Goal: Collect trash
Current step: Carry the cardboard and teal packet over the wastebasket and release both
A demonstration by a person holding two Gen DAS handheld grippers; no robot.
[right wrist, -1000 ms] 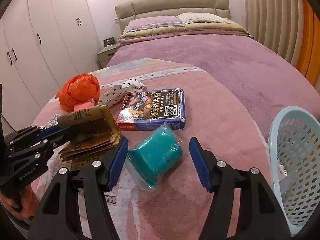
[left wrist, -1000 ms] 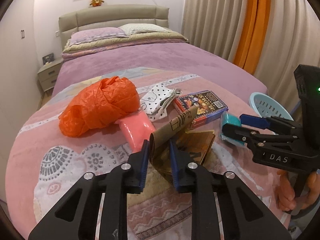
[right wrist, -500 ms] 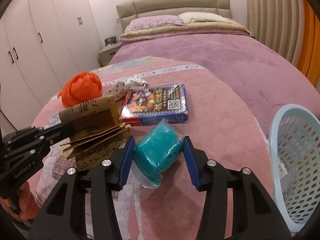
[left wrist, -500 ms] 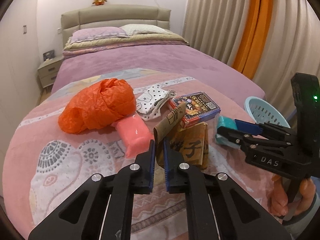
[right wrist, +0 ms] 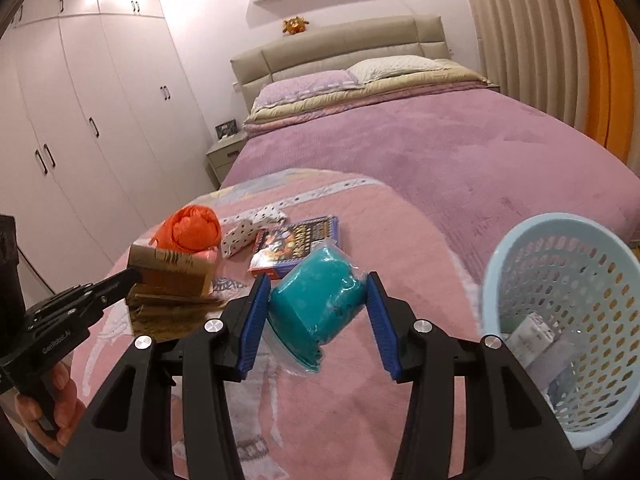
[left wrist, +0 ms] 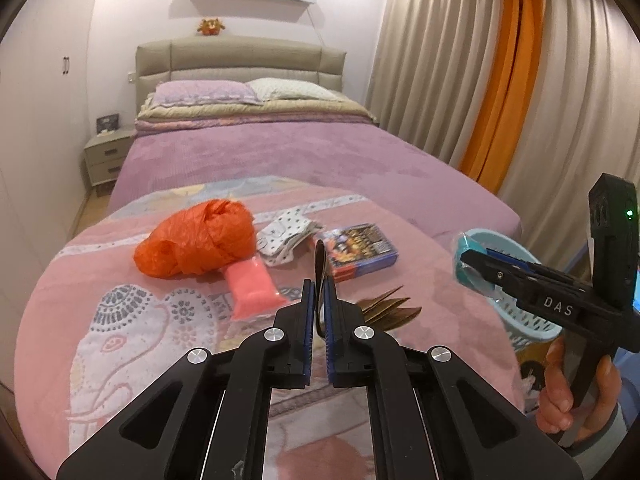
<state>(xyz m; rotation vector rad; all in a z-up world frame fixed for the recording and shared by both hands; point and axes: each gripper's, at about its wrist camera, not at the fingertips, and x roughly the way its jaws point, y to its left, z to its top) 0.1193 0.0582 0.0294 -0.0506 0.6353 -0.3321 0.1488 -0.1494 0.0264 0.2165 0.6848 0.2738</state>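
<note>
My left gripper (left wrist: 317, 292) is shut on a brown folded paper bag (left wrist: 320, 268) and holds it above the bed; the bag's pleats hang below to the right (left wrist: 390, 309). In the right wrist view the bag (right wrist: 172, 280) hangs at the left. My right gripper (right wrist: 316, 298) is shut on a teal packet in clear plastic (right wrist: 316, 304), lifted off the blanket. In the left wrist view the packet (left wrist: 464, 260) sits in front of the light blue basket (left wrist: 532, 320). The basket (right wrist: 496, 280) stands at the right beside the bed.
On the pink blanket (left wrist: 120, 340) lie an orange plastic bag (left wrist: 200, 240), a pink packet (left wrist: 250, 288), a white dotted cloth (left wrist: 286, 234) and a blue box (left wrist: 360, 248). The basket holds a few scraps (right wrist: 532, 336). Wardrobes (right wrist: 80, 120) stand left, curtains (left wrist: 500, 80) right.
Both grippers closed on their items and rose from the blanket: the left lifted the paper bag, the right lifted the teal packet toward the basket.
</note>
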